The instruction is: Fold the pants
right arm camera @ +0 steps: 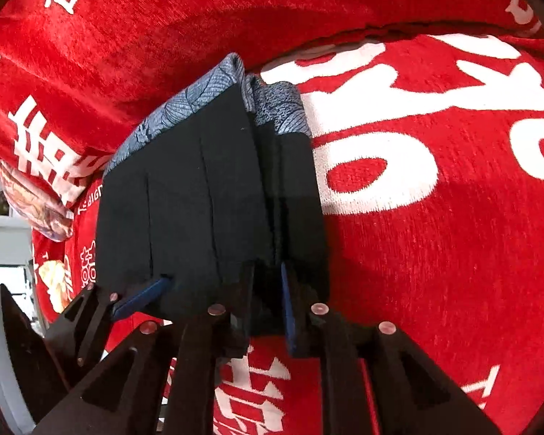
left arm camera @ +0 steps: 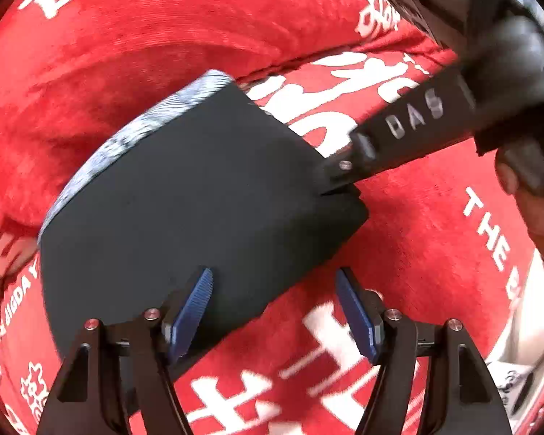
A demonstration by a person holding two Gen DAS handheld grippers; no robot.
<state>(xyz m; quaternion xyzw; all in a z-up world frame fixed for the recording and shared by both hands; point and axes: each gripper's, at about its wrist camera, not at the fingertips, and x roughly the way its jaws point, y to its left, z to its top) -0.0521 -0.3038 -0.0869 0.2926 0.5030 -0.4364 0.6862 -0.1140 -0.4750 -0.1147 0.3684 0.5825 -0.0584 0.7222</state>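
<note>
Nearest in the left wrist view, the left gripper (left arm camera: 273, 310) has its jaws spread wide, its blue ribbed pads (left arm camera: 192, 311) holding nothing; one pad overlaps the near edge of the folded black pants (left arm camera: 199, 195), the other stands over bare red cloth. The pants lie as a compact, stacked rectangle on a red plush blanket (left arm camera: 417, 217) with white lettering, a blue-grey patterned lining showing along their far edge. In the right wrist view the right gripper (right arm camera: 268, 301) has its jaws pinching the near right edge of the pants (right arm camera: 185, 195), where several layered folds meet. To the right of the pants the blanket (right arm camera: 435, 253) lies open and flat; behind them it rises in a padded ridge. Readable writing: "DAS" on the right gripper's black body (left arm camera: 413, 116), and "THE" on the blanket.
</note>
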